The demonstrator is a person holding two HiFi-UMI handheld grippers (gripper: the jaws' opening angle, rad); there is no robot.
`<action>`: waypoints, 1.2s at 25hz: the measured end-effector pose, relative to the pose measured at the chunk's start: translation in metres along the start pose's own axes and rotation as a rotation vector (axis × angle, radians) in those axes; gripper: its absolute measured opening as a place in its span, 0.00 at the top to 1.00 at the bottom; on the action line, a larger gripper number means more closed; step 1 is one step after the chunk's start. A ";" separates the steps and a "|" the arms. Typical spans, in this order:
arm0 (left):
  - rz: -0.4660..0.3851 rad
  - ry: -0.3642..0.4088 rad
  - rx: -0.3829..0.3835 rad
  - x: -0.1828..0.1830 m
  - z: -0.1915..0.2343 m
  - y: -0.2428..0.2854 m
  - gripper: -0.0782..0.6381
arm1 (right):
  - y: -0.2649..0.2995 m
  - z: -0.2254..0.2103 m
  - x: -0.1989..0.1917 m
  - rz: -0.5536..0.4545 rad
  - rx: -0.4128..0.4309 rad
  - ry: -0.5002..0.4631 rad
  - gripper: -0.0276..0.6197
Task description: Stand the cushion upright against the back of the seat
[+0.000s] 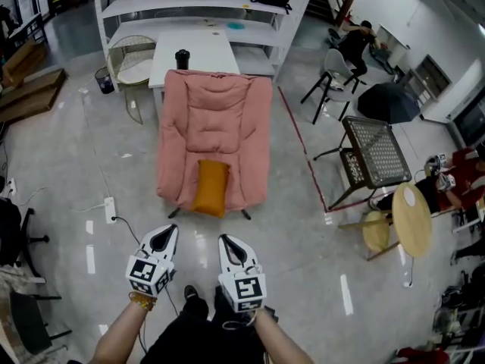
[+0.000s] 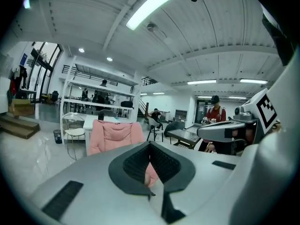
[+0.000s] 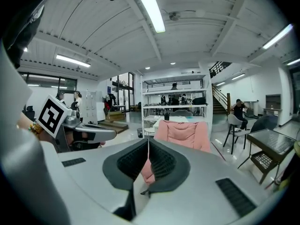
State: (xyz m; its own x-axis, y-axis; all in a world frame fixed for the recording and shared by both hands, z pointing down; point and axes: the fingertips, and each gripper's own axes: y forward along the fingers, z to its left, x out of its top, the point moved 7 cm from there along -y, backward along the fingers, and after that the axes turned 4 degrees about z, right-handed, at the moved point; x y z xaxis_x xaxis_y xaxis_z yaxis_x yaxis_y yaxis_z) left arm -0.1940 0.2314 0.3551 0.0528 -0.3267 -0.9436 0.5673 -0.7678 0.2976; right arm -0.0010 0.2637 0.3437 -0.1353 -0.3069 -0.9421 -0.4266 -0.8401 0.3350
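Both tools were shut and empty. The left tool [image 1: 170,231] and the right tool [image 1: 226,240] were held side by side low in front of the person, jaws pressed together with nothing between them. In each gripper view the closed tips (left [image 2: 150,145], right [image 3: 148,142]) pointed at the pink chair across the room, which showed only beyond them.

The chair [image 1: 216,116] stood on the floor [image 1: 98,158] a little way ahead, its padded back towards a white table [image 1: 193,48] behind it. Both tools were well apart from it, short of the seat's front edge.

The orange cushion [image 1: 210,186] lay flat on the seat at the very front, its long side running front to back and its near end at or just over the edge. It was nowhere near the chair's back and not upright.

From where I stood, this looked like the approach, with the real work not yet begun. The next move would call for closing the gap to the chair, parting the jaws of at least one tool, and taking the cushion by an end or a side. Then it could be carried back across the seat and tipped up against the back. Being soft, it might sag or slide unless its lower edge were seated well into the crease.
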 end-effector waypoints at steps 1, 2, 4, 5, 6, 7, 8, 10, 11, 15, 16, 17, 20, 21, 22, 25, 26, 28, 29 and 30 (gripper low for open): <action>0.006 0.000 -0.001 0.002 0.004 0.008 0.87 | 0.007 -0.005 0.000 0.004 0.000 -0.004 0.93; 0.012 -0.001 -0.002 0.003 0.008 0.016 0.87 | 0.014 -0.010 0.000 0.009 0.002 -0.008 0.93; 0.026 0.000 -0.002 0.003 0.015 0.035 0.87 | 0.029 -0.021 -0.003 0.023 0.012 -0.001 0.93; 0.034 0.003 0.000 0.003 0.018 0.045 0.87 | 0.039 -0.027 -0.004 0.028 0.019 0.010 0.93; 0.044 0.007 0.003 0.002 0.022 0.057 0.87 | 0.049 -0.035 -0.005 0.029 0.026 0.020 0.93; 0.055 0.009 0.008 0.003 0.026 0.070 0.87 | 0.061 -0.046 -0.006 0.025 0.031 0.028 0.93; 0.068 0.009 0.013 0.004 0.027 0.083 0.87 | 0.071 -0.057 -0.005 0.020 0.035 0.034 0.93; 0.094 0.008 0.019 0.009 0.027 0.106 0.87 | 0.087 -0.080 0.000 0.016 0.046 0.049 0.93; 0.105 0.008 0.023 0.012 0.026 0.117 0.87 | 0.094 -0.091 0.004 0.018 0.052 0.056 0.93; 0.131 0.007 0.041 0.025 0.022 0.159 0.87 | 0.120 -0.134 0.011 0.023 0.075 0.076 0.93; 0.134 0.005 0.046 0.027 0.022 0.167 0.87 | 0.126 -0.143 0.011 0.026 0.080 0.081 0.93; 0.139 0.002 0.051 0.027 0.023 0.176 0.87 | 0.134 -0.151 0.011 0.031 0.086 0.082 0.93; 0.164 -0.018 0.065 0.023 0.035 0.195 0.87 | 0.157 -0.168 0.009 0.059 0.100 0.092 0.93; 0.173 -0.023 0.069 0.021 0.040 0.201 0.87 | 0.164 -0.172 0.007 0.067 0.103 0.096 0.93; 0.182 -0.027 0.072 0.019 0.046 0.206 0.87 | 0.171 -0.176 0.005 0.073 0.103 0.099 0.93; 0.208 -0.045 0.066 0.015 0.066 0.228 0.87 | 0.195 -0.187 0.002 0.092 0.086 0.105 0.93; 0.216 -0.053 0.060 0.014 0.075 0.237 0.87 | 0.205 -0.190 0.001 0.103 0.083 0.112 0.93; 0.234 -0.074 0.041 0.010 0.093 0.255 0.87 | 0.226 -0.195 0.000 0.130 0.086 0.127 0.93; 0.244 -0.084 0.030 0.007 0.102 0.264 0.87 | 0.237 -0.197 0.000 0.143 0.085 0.132 0.93; 0.254 -0.093 0.021 0.005 0.112 0.273 0.87 | 0.248 -0.199 0.001 0.155 0.081 0.135 0.93</action>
State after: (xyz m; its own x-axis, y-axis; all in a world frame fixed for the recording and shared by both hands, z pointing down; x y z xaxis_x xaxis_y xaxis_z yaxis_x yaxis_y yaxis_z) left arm -0.1308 -0.0418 0.4475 0.1148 -0.5587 -0.8214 0.5287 -0.6657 0.5267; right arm 0.0714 -0.0335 0.4296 -0.0858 -0.4913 -0.8668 -0.4814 -0.7412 0.4678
